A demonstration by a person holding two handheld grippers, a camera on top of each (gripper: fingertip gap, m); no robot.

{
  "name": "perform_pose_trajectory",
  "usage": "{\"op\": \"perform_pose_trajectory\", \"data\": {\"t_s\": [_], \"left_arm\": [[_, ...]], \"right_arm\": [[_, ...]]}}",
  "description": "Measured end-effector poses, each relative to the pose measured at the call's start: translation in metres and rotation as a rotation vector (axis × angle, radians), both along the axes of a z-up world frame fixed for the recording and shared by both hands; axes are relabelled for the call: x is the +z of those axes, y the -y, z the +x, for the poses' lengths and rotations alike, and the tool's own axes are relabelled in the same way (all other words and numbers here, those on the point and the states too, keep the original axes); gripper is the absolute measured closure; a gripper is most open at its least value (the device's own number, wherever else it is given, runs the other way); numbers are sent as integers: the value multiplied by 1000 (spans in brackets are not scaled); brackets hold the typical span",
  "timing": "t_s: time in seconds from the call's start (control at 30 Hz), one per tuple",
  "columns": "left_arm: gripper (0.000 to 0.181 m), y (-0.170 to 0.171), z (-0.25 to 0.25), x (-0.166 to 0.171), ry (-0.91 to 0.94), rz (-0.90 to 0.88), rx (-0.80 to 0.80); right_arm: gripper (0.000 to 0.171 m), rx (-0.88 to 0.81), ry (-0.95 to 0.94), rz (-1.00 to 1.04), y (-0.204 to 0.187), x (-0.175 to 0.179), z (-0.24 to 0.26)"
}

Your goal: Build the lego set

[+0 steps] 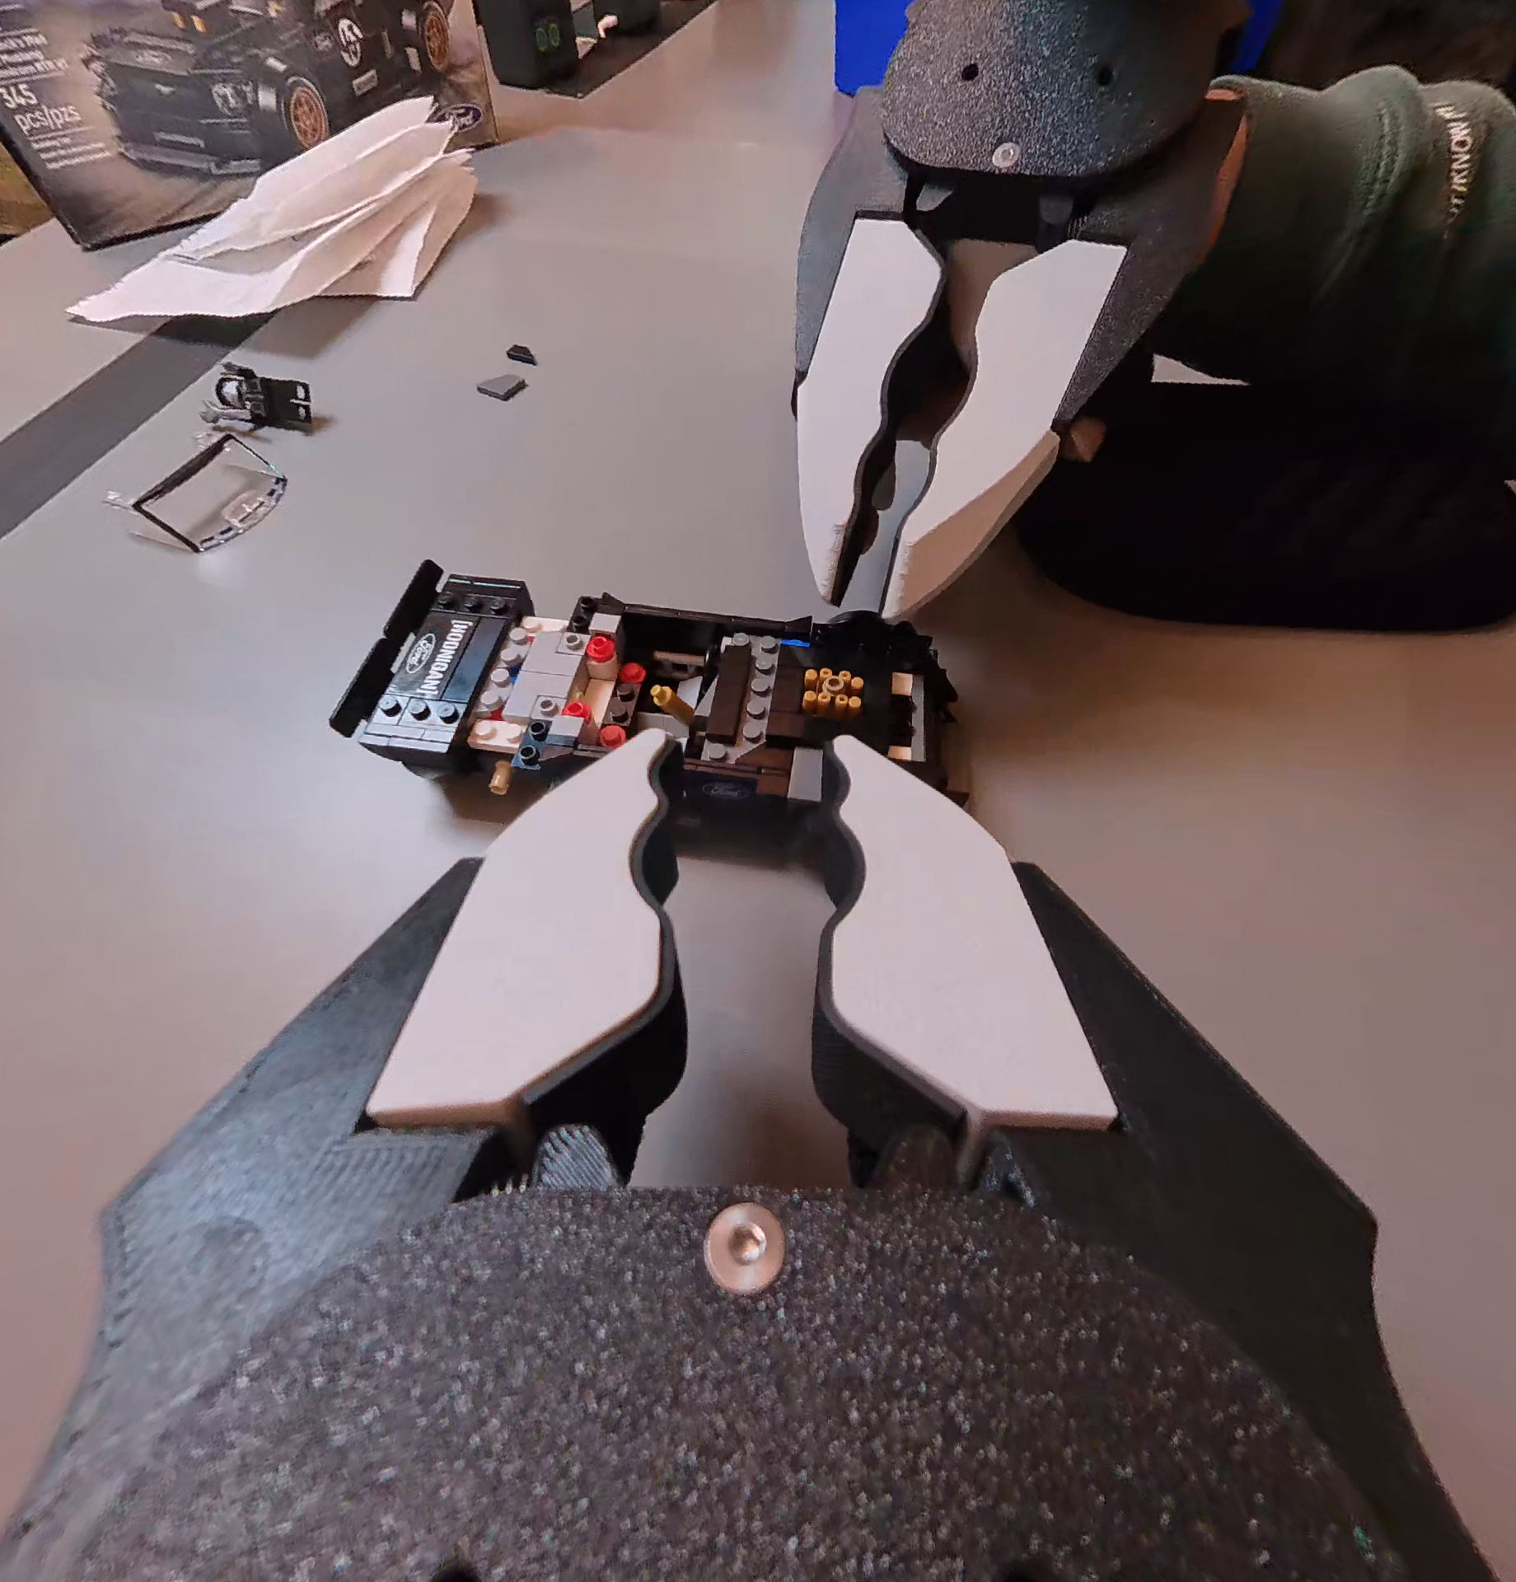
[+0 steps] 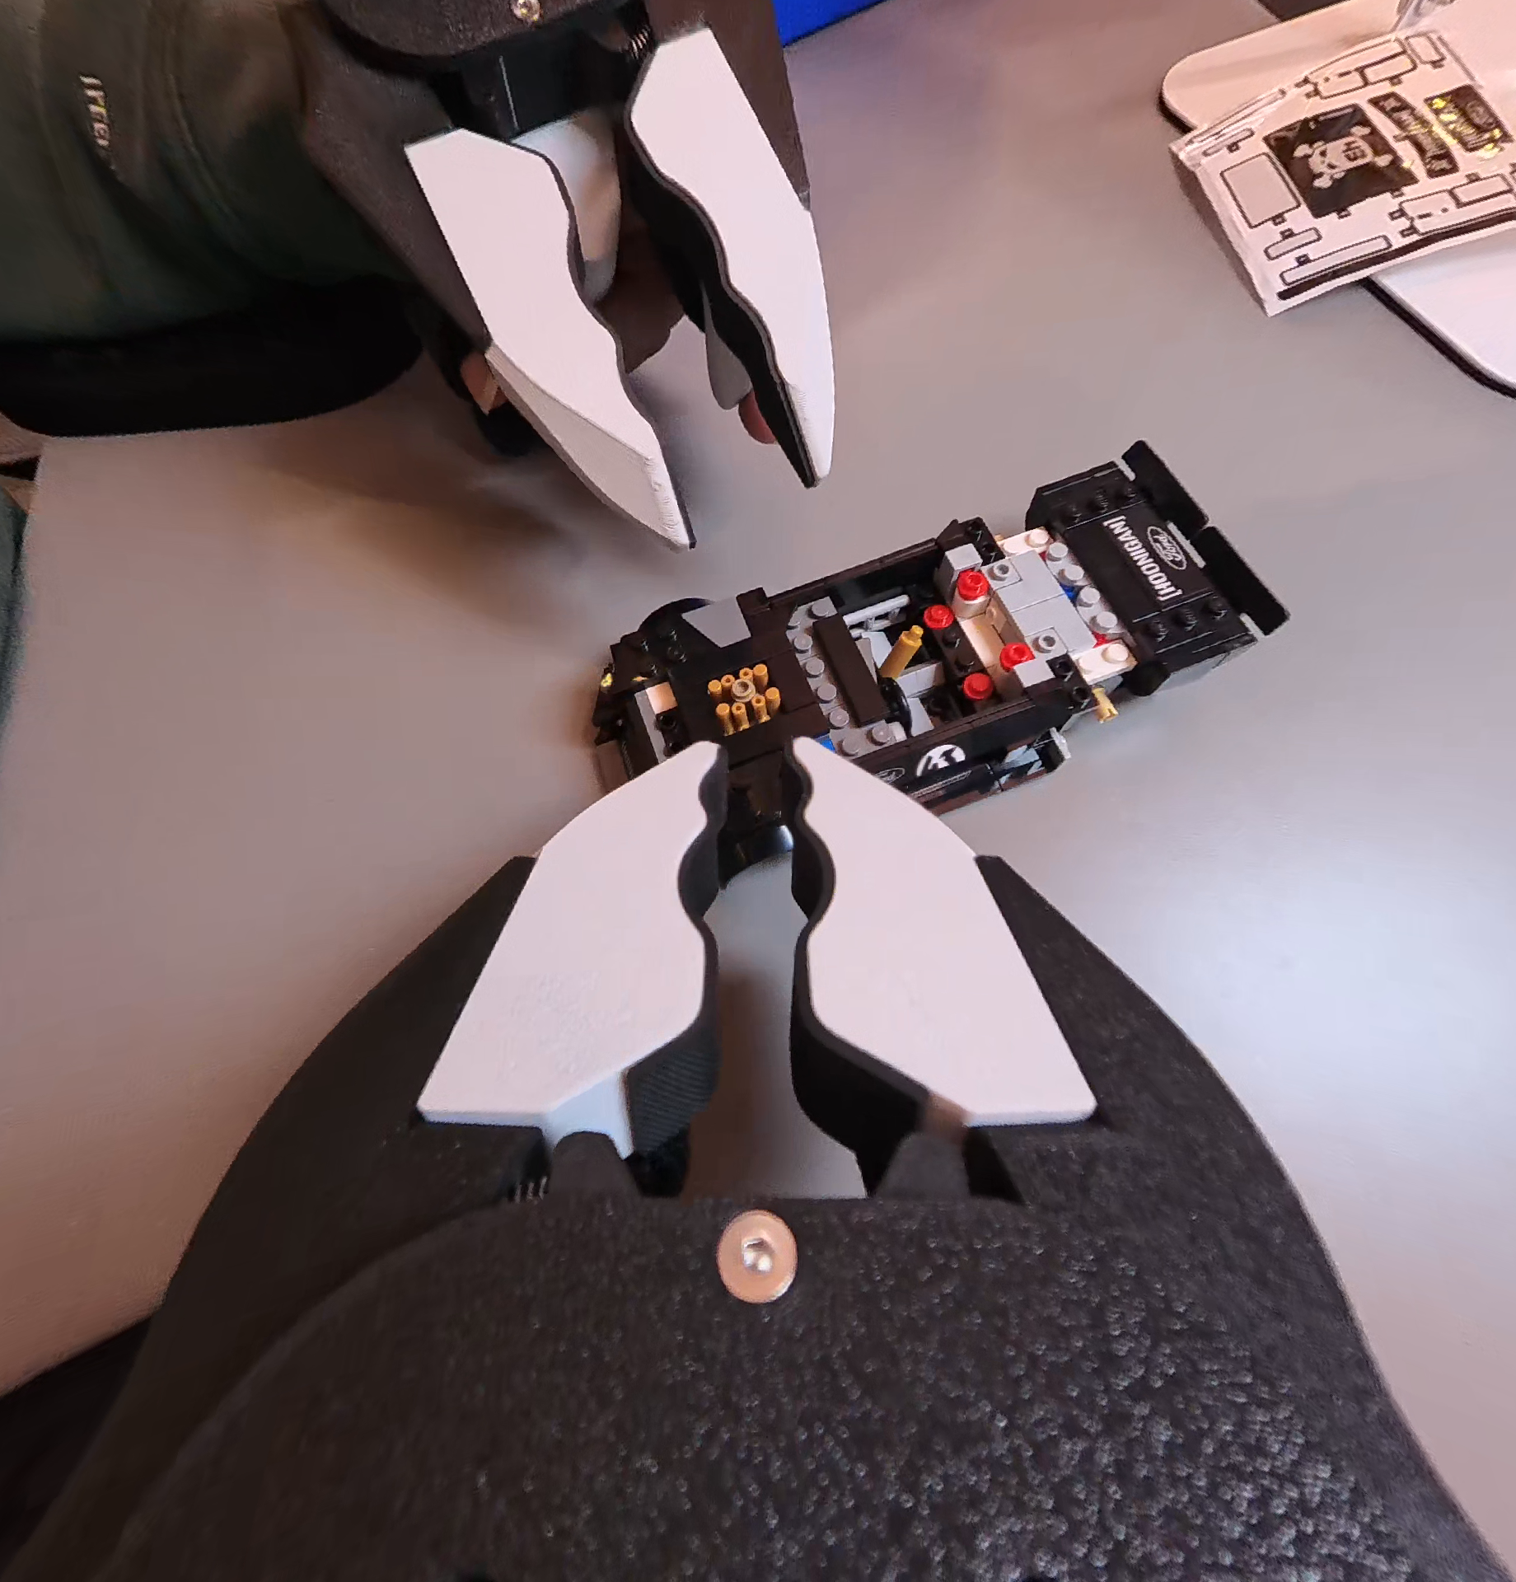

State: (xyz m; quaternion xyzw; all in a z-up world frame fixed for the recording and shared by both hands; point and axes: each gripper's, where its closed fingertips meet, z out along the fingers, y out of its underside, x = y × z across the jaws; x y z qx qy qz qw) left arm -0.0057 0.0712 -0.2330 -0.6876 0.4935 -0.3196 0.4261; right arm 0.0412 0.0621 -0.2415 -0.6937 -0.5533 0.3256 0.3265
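A partly built black Lego car (image 1: 643, 685) lies on the grey table, its open top showing grey, white, red and tan pieces; it also shows in the right wrist view (image 2: 951, 651). My left gripper (image 1: 750, 745) is open and empty, with its tips over the car's near side. In the right wrist view it (image 2: 746, 505) hangs just off the car's front end. My right gripper (image 2: 756, 752) is closed on a black piece (image 2: 759, 813) at the car's front corner. In the left wrist view it (image 1: 866, 599) comes in from the far side.
The Lego box (image 1: 138, 103) and crumpled white paper bags (image 1: 309, 223) lie far left. A clear windscreen piece (image 1: 207, 496), a small black assembly (image 1: 267, 398) and two small dark tiles (image 1: 502, 387) are loose. A sticker sheet (image 2: 1379, 171) rests on a white tray (image 2: 1465, 342). A green sleeve (image 1: 1379, 257) is at right. The gap from one gripper's tips to the other's is roughly 6 centimetres. Between my right fingertips and the small black assembly (image 1: 267, 398) there is roughly 25 centimetres.
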Motion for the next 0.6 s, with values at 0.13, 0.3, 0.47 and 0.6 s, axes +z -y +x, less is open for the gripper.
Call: {"op": "perform_pose_trajectory", "data": {"t_s": [0.13, 0.3, 0.47, 0.6], "left_arm": [[151, -1, -1, -5, -18, 0, -3], [152, -1, -2, -9, -20, -17, 0], [152, 1, -1, -12, -34, -21, -9], [152, 2, 0, -14, -42, -22, -17]], "right_arm": [[164, 4, 11, 3, 1, -5, 1], [167, 20, 25, -3, 4, -9, 0], [167, 18, 17, -5, 5, -9, 2], [167, 18, 14, -1, 6, -10, 2]]}}
